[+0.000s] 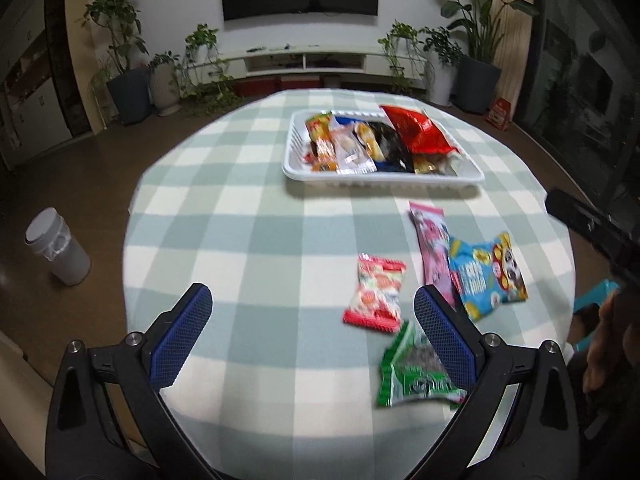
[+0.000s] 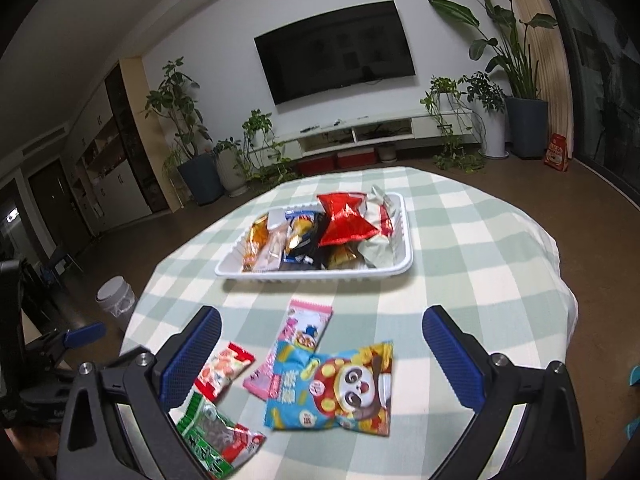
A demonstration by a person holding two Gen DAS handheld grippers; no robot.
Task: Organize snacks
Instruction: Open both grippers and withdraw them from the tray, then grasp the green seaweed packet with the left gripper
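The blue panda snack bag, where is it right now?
The blue panda snack bag lies on the checked tablecloth between the right gripper's open fingers, overlapping the pink packet, nearer than the white tray.

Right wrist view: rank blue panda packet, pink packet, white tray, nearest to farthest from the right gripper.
From the right gripper, in the right wrist view:
1. Blue panda packet, between the open fingers, slightly left of centre.
2. Pink packet, just beyond it, its near end tucked under the blue one.
3. White tray, farther back, mid-table, full of snacks.
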